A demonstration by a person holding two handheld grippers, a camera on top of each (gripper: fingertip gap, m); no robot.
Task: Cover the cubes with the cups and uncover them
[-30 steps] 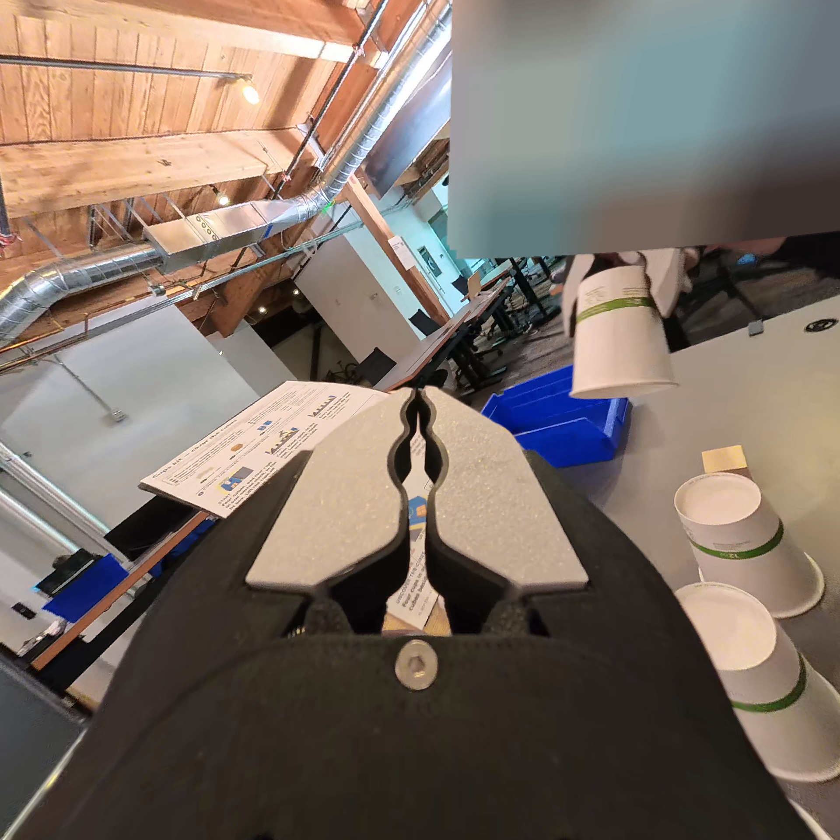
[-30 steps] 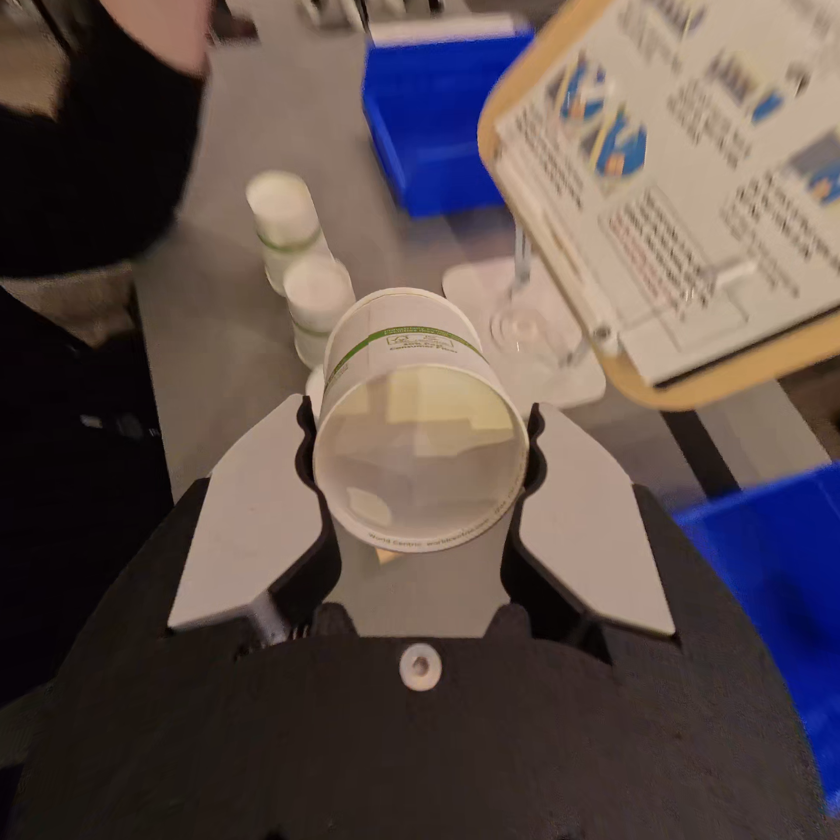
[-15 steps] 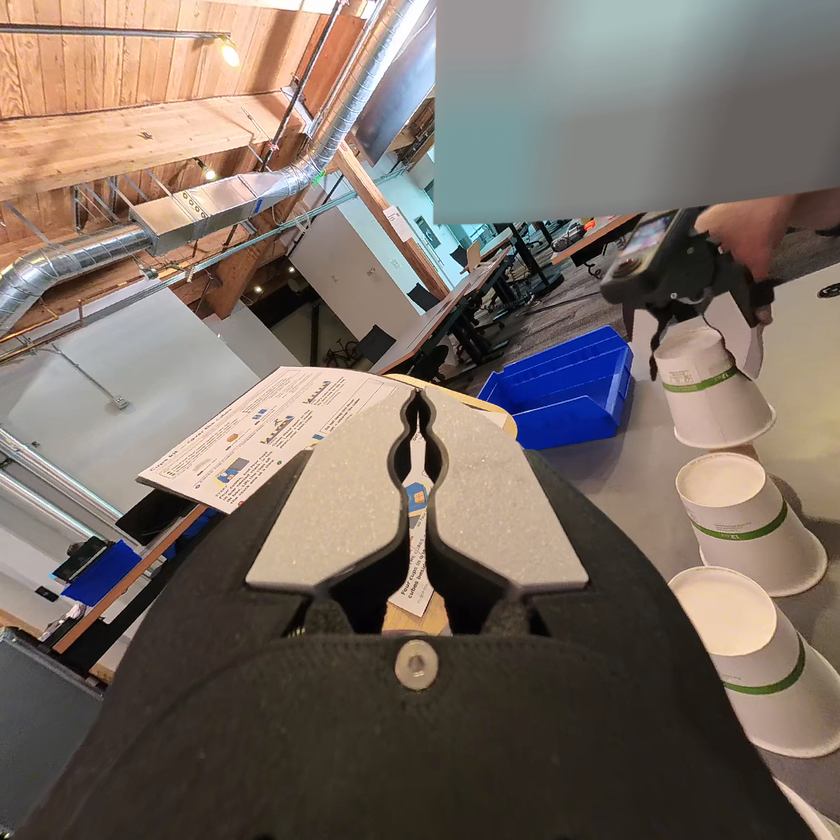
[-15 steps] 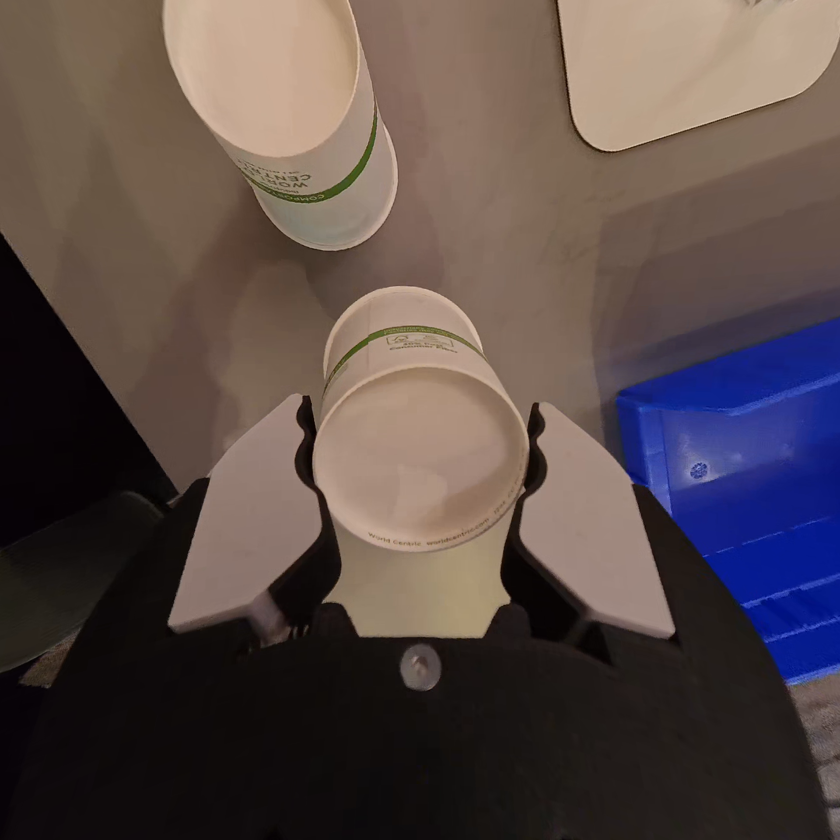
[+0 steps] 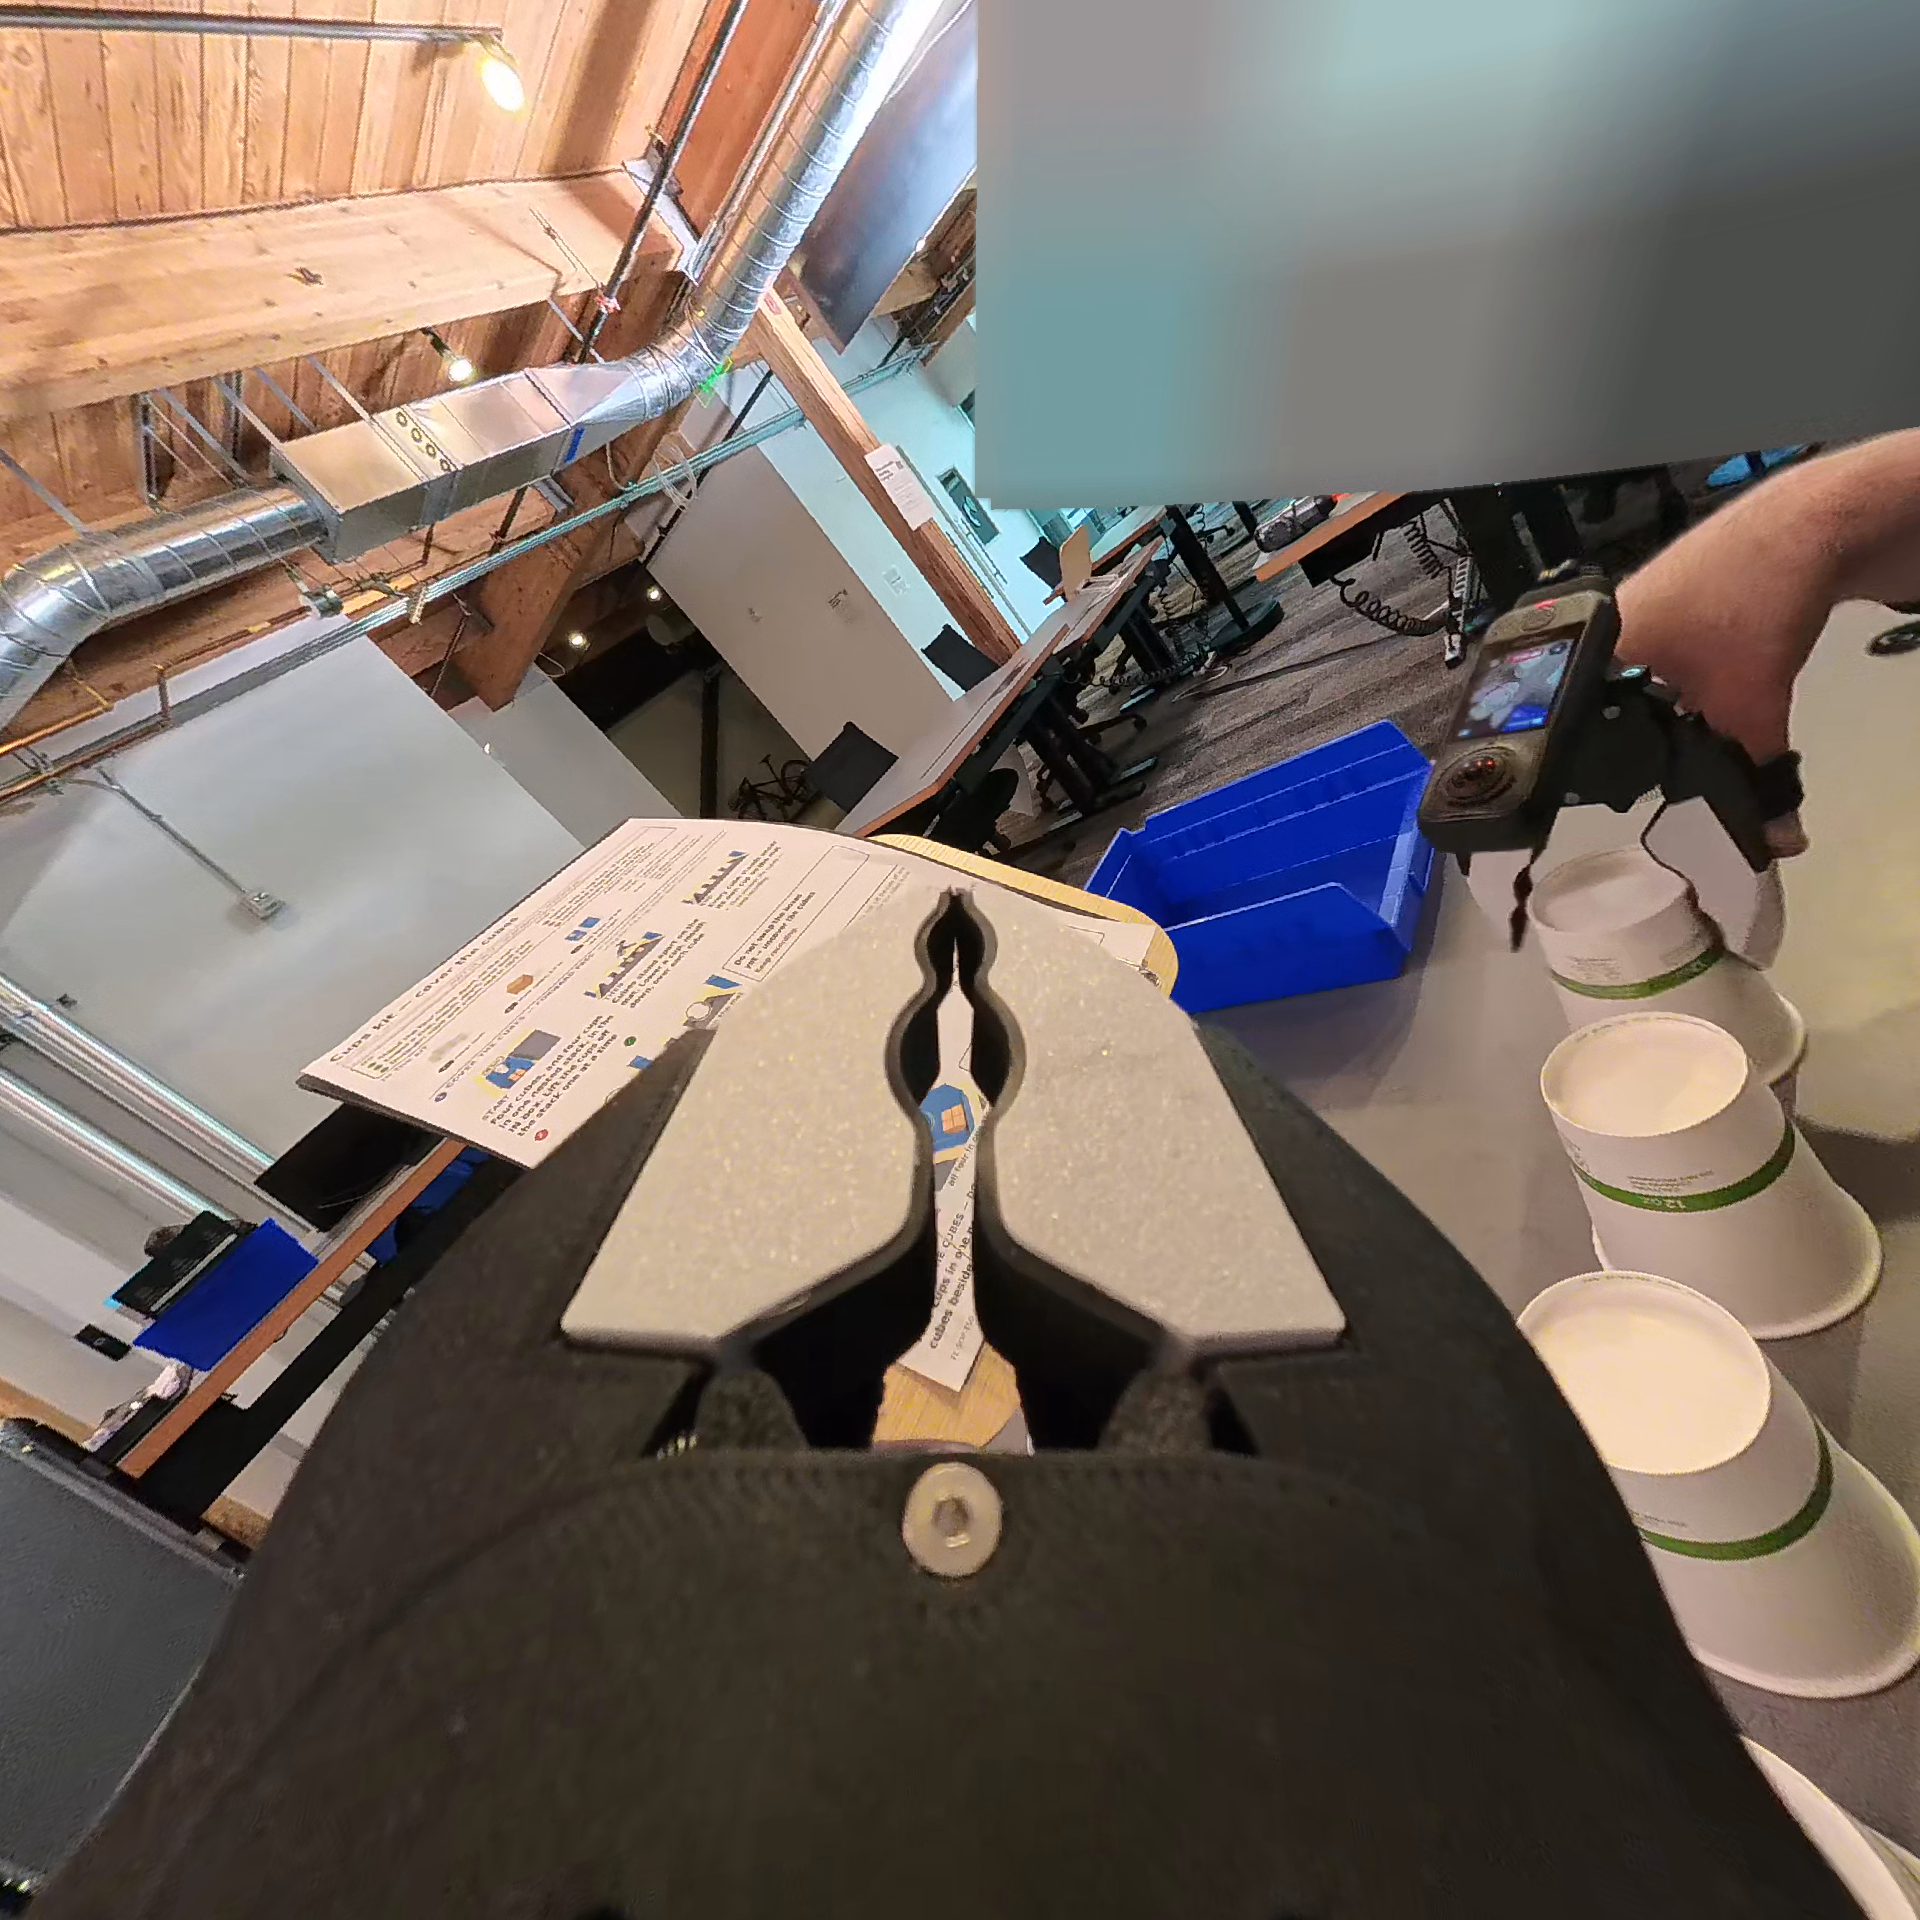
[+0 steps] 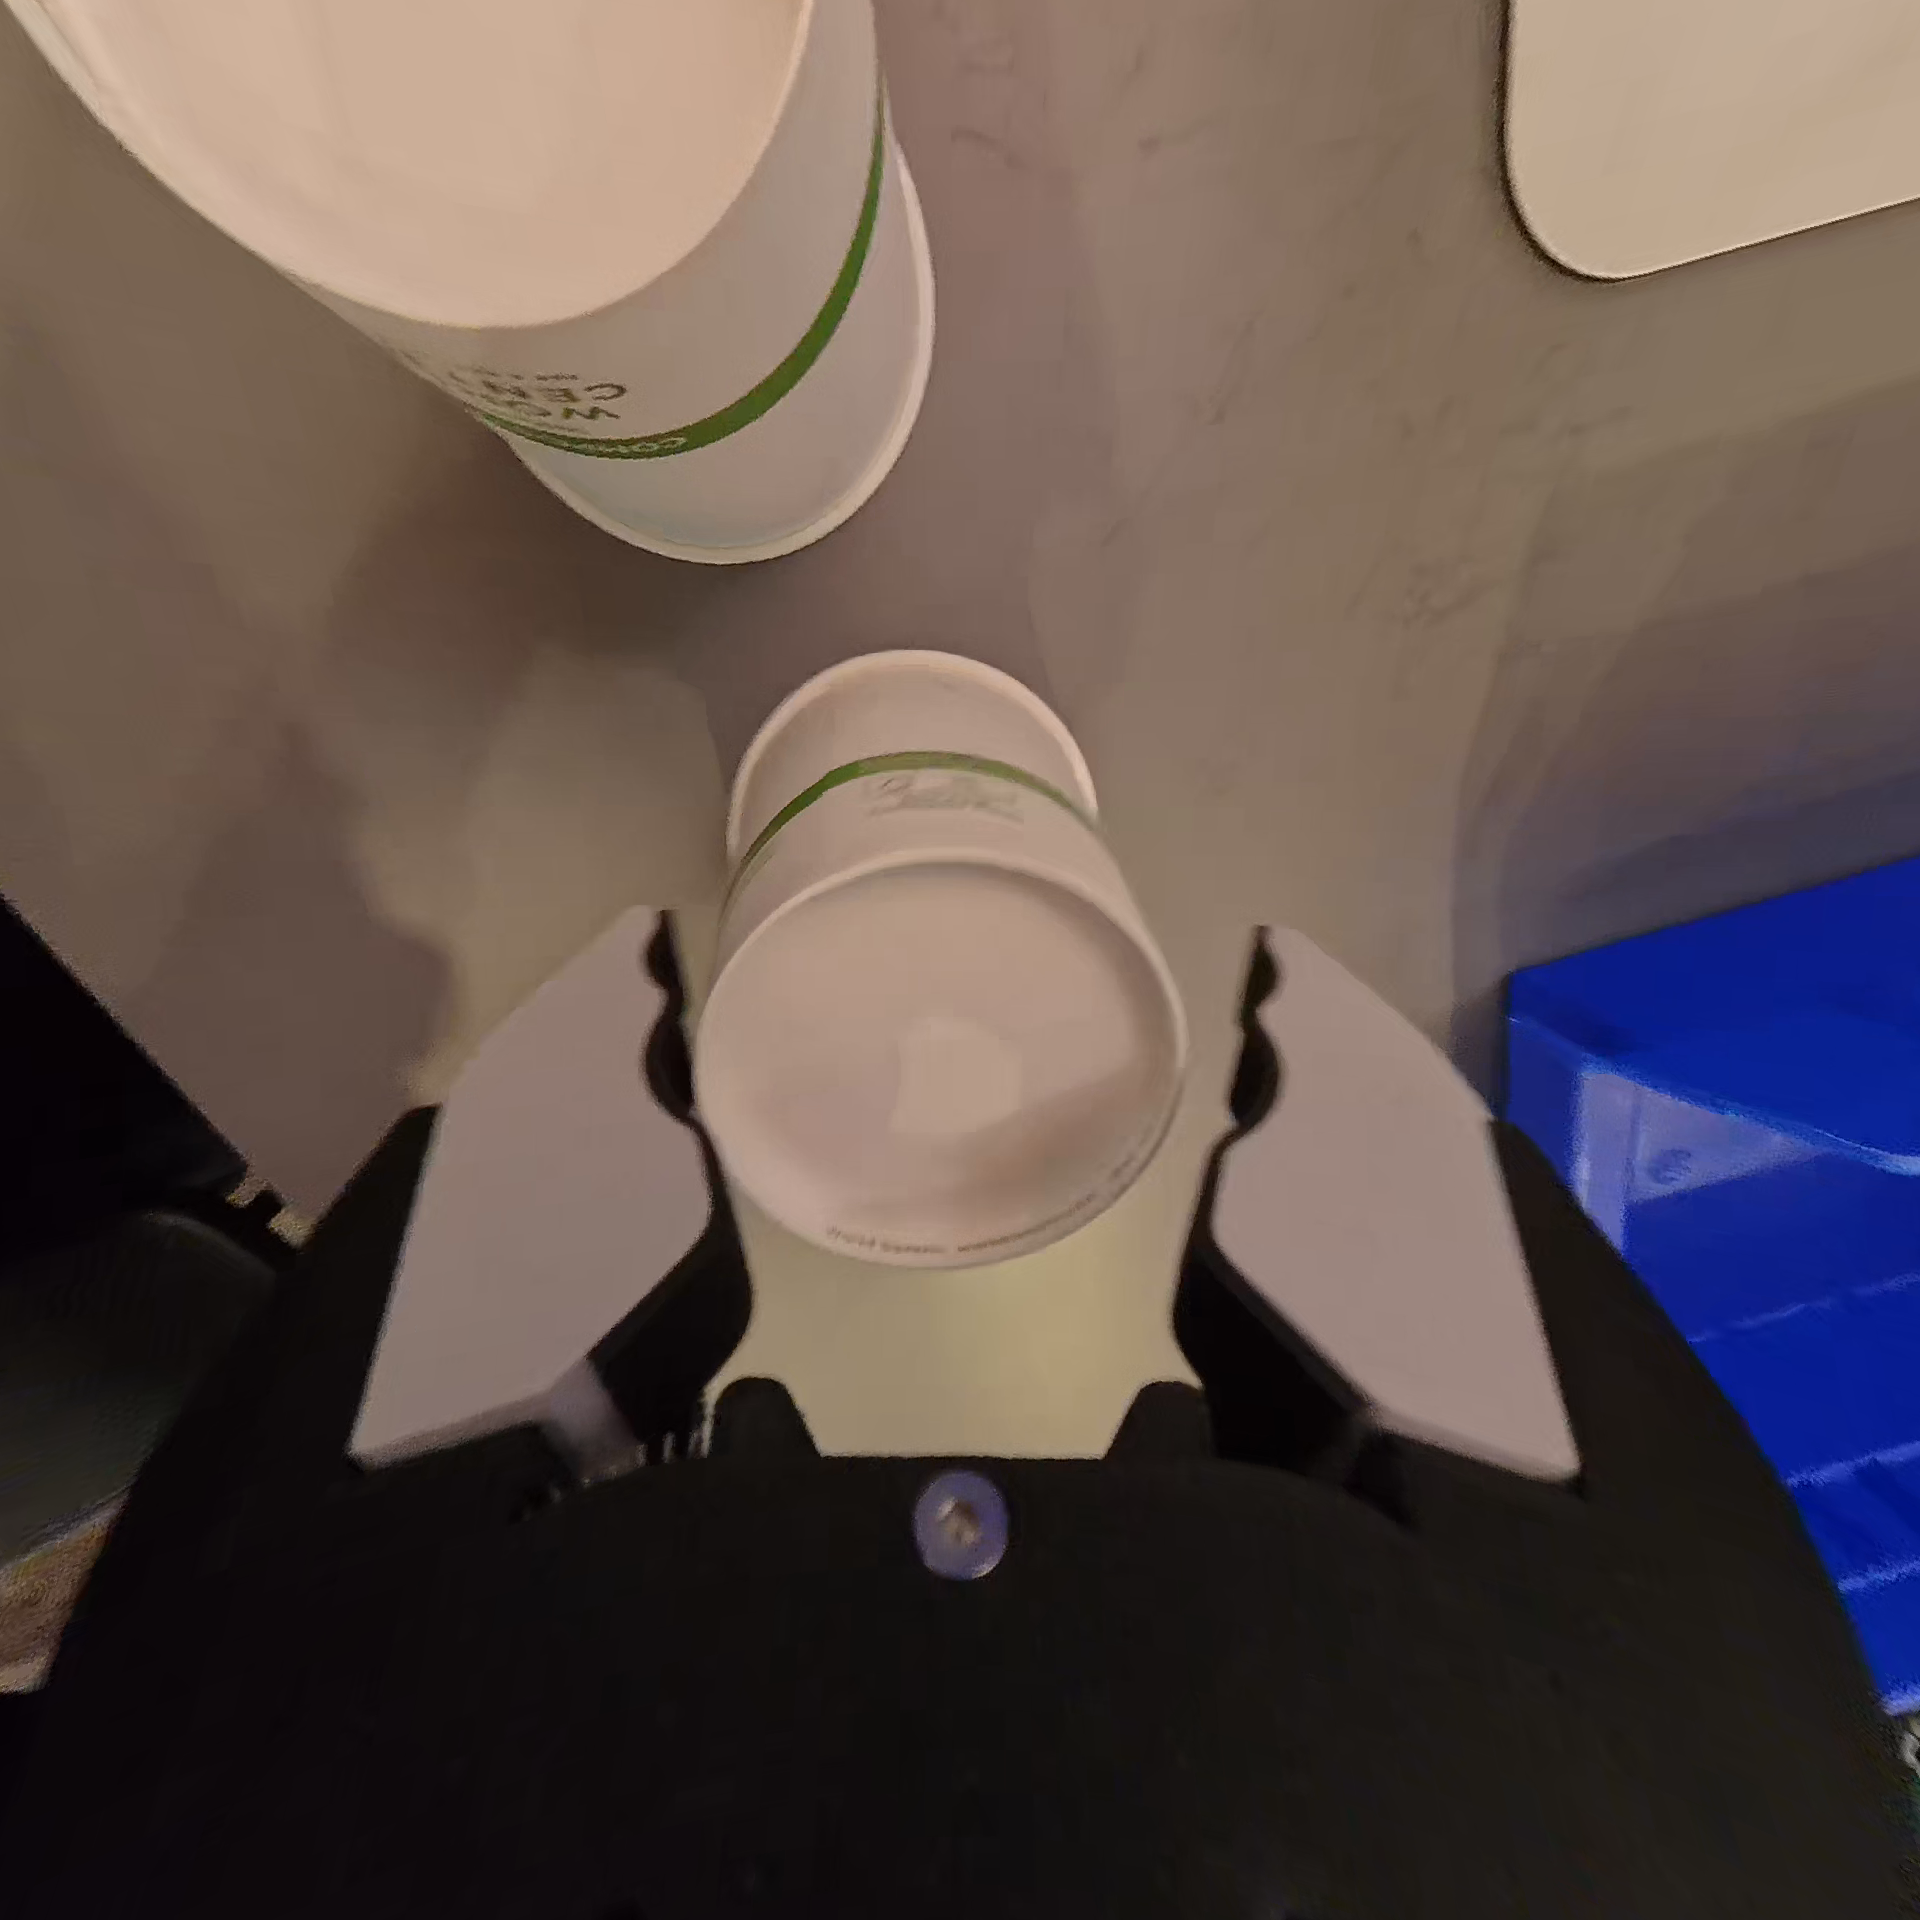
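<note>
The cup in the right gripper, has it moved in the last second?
Yes. The cup came down onto the grey table, beside the neighbouring cup.

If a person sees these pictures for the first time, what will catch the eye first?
First, the row of upside-down white paper cups with green bands on the grey table. The right gripper stands open around the farthest cup, with gaps on both sides. In the left wrist view the left gripper is shut and empty, aimed at an instruction sheet.

The left tool [image 5: 956, 914] was closed and empty, angled upward. The right tool [image 6: 956, 1039] pointed down, its fingers [image 6: 540, 1195] parted.
</note>
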